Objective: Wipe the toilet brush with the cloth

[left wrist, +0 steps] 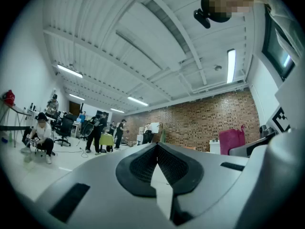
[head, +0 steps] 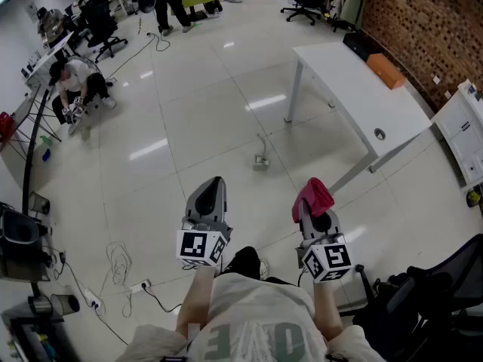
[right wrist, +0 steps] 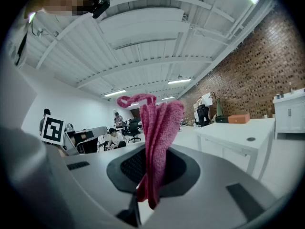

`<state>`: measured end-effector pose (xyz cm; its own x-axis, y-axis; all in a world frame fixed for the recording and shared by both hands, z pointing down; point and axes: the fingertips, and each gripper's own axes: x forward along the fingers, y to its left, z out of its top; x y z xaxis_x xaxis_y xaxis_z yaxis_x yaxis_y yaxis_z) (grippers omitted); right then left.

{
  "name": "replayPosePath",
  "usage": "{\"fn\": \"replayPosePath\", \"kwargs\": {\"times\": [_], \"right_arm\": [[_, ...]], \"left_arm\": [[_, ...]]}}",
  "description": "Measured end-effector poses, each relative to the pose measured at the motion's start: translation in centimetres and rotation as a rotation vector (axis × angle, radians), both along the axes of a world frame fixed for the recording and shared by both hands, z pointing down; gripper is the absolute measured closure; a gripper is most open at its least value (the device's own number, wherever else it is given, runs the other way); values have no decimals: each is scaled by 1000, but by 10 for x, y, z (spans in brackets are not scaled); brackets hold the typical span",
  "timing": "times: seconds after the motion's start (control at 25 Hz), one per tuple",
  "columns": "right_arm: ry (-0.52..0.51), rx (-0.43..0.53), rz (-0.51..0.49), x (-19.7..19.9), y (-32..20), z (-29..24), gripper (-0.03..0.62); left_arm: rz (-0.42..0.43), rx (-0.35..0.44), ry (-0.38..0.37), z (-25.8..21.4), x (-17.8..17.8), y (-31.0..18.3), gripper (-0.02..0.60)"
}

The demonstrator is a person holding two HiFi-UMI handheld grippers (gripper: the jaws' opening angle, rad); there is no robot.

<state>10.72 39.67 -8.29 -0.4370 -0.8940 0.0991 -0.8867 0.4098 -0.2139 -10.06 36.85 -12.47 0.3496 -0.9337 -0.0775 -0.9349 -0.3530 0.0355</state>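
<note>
Jaws first: the left gripper [left wrist: 156, 149] has its two black pads pressed tip to tip with nothing between them. The right gripper [right wrist: 153, 168] is clamped on the pink cloth [right wrist: 159, 128]. The cloth is folded into a few layers, fuzzy like terry, and stands up out of the pads with a thin loop at its top and a short end hanging below.

Both grippers are held about level, side by side and apart, over a glossy white tiled floor [head: 204, 119] that mirrors the ceiling lights. Nothing stands right in front of either one. Ahead on the floor, roughly between their lines, sits a small grey object with a thin upright stem [head: 261, 157] — too small to say whether it is the toilet brush.

To the right stands a long white table [head: 355, 89] with slim legs, a round hole in its top and an orange box [head: 386, 70] near its far end. A red brick wall [head: 423, 21] runs behind it. A black office chair [head: 445, 285] is close at the lower right. At the left a person crouches [head: 75, 89] near desks and chairs, and cables trail to a power strip [head: 143, 285].

The gripper shells are smooth grey plastic — the pads are ridged with a fine mesh pattern.
</note>
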Motion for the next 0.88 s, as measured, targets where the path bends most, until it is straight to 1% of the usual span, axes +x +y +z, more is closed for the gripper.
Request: {"fn": "replayPosePath", "kwargs": {"times": [0.12, 0.2, 0.36, 0.56, 0.72, 0.88], "right_arm": [[-9, -24, 2, 9, -8, 8, 563], [2, -28, -2, 11, -16, 12, 563], [0, -38, 19, 15, -52, 21, 563], [15, -31, 40, 9, -124, 20, 563], [17, -2, 66, -3, -193, 1, 563], [22, 41, 76, -16, -259, -22, 562]], "left_arm": [[-19, -20, -1, 9, 1, -9, 577], [-31, -29, 13, 13, -2, -20, 577], [-25, -26, 28, 21, -1, -60, 577], [8, -18, 38, 24, 0, -140, 577], [31, -9, 57, 14, -11, -210, 577], [61, 9, 45, 1, -18, -275, 577]]}}
